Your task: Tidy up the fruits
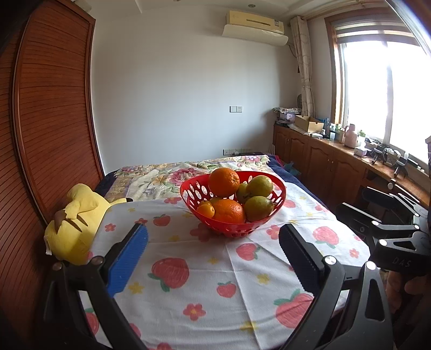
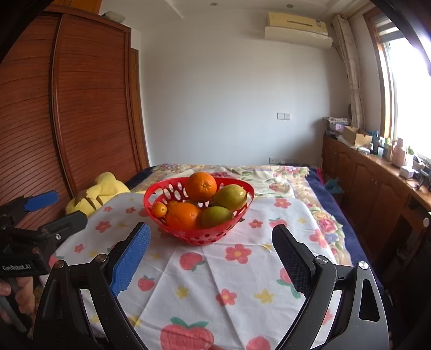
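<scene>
fruit: all in red basket [image 1: 278, 198] on the strawberry cloth [image 1: 204, 272] (oranges, green pears, one small citrus)
left gripper [image 1: 212, 250]: jaws wide, empty
right gripper [image 2: 211, 249]: same, short of the basket
left to do: looks like nothing

Daylight is pouring through a wide window [image 1: 388, 91] on the right, washing over a plain white wall [image 1: 188, 94]. An air conditioner [image 1: 254, 25] is hanging high on that wall beside a patterned curtain [image 1: 305, 67]. A slatted wooden wardrobe [image 1: 51, 107] is standing on the left, and low wooden cabinets [image 1: 317, 153] are running beneath the window, carrying clutter.
</scene>
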A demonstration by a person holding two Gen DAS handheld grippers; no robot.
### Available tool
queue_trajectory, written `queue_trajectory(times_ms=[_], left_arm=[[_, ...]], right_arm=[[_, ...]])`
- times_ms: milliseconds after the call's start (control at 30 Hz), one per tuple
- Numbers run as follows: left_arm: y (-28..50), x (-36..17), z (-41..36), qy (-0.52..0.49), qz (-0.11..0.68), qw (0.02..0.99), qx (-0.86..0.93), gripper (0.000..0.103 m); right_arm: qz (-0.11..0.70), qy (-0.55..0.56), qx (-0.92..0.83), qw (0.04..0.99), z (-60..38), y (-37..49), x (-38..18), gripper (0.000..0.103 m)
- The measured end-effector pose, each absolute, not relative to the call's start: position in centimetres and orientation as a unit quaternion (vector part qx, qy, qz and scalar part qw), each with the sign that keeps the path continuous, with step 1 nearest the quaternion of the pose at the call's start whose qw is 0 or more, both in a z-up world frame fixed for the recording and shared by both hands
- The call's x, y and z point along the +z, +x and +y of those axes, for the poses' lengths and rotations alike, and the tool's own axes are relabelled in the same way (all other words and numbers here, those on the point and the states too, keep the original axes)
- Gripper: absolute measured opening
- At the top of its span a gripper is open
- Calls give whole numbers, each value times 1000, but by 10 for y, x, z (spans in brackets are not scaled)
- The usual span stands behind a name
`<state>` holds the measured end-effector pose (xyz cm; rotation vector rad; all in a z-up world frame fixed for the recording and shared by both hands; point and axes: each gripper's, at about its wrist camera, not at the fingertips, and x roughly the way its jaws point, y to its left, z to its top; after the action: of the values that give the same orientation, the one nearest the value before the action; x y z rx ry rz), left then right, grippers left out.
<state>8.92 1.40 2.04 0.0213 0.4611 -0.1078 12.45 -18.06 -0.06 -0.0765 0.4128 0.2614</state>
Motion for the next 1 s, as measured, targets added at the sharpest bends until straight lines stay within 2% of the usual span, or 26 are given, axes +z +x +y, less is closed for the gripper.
queue_trajectory(times_ms=[300, 1000], left_arm=[[56, 35, 12, 12, 207, 977, -53, 99], [49, 26, 13, 10, 213, 976, -37, 99]], right_arm=[[187, -35, 122, 974, -188, 92, 9, 93], [183, -31, 124, 975, -194, 81, 11, 93]])
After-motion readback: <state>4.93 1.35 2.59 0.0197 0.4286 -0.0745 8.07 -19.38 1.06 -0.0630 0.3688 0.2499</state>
